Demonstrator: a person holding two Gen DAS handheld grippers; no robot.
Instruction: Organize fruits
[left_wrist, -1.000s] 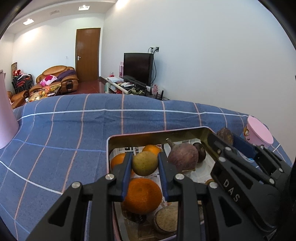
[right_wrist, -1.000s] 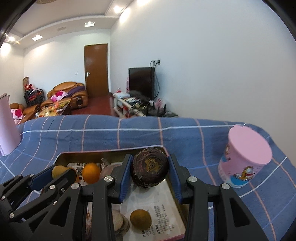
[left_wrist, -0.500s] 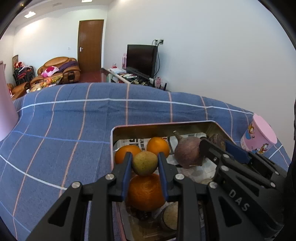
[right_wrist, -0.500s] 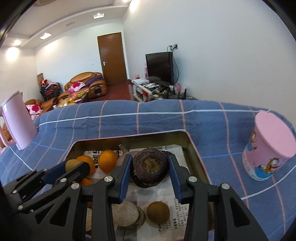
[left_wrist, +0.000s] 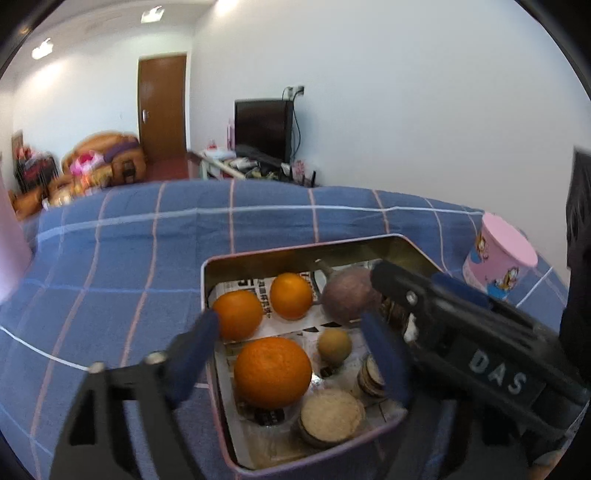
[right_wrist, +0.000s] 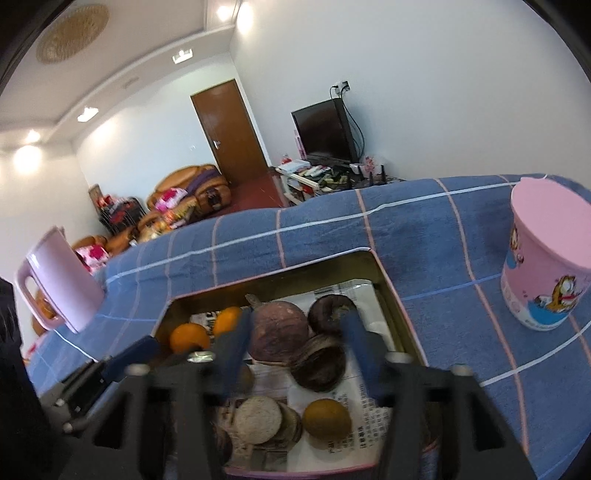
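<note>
With both my left gripper (left_wrist: 291, 347) and right gripper (right_wrist: 295, 343) spread empty above the tin box (left_wrist: 295, 245), I should lift straight up, clear of the oranges (left_wrist: 272, 372) and passion fruit (right_wrist: 318, 362).

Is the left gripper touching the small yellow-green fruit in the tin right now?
Apart. The left wrist view shows the left gripper open, and the small yellow-green fruit lying on the tin's newspaper with clear gaps to both fingers.

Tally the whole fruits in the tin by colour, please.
Orange fruits: 3
Olive-brown fruit: 1
Purple fruit: 1
Dark brown fruits: 2
Total: 7 whole fruits; the stacked pale slices are left out, since their number cannot be told.
</note>
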